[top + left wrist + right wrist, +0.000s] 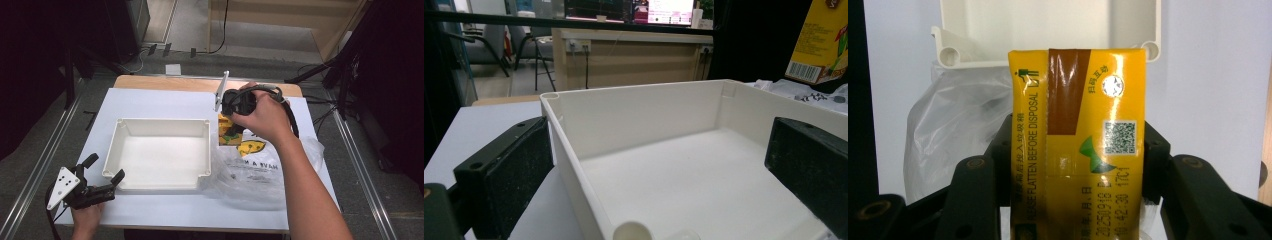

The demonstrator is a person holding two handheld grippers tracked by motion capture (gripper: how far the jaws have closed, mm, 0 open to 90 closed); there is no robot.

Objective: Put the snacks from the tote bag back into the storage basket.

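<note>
Left tool (104, 181) jaws apart; right tool (229, 131) clamped.

The yellow carton's (1078, 145) lower end is cut off, perhaps hidden by the gripper.

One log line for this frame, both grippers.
right gripper: shut on yellow carton, above plastic bag | left gripper: open, at white tray corner

Our left tongs (104, 176) are black, with a grey three-cornered plate dotted with dark holes on top and a black cable trailing behind. Our right tongs (226, 131) are black too, with screw holes in the arms. Both forearms are bare, without sleeves.
</note>
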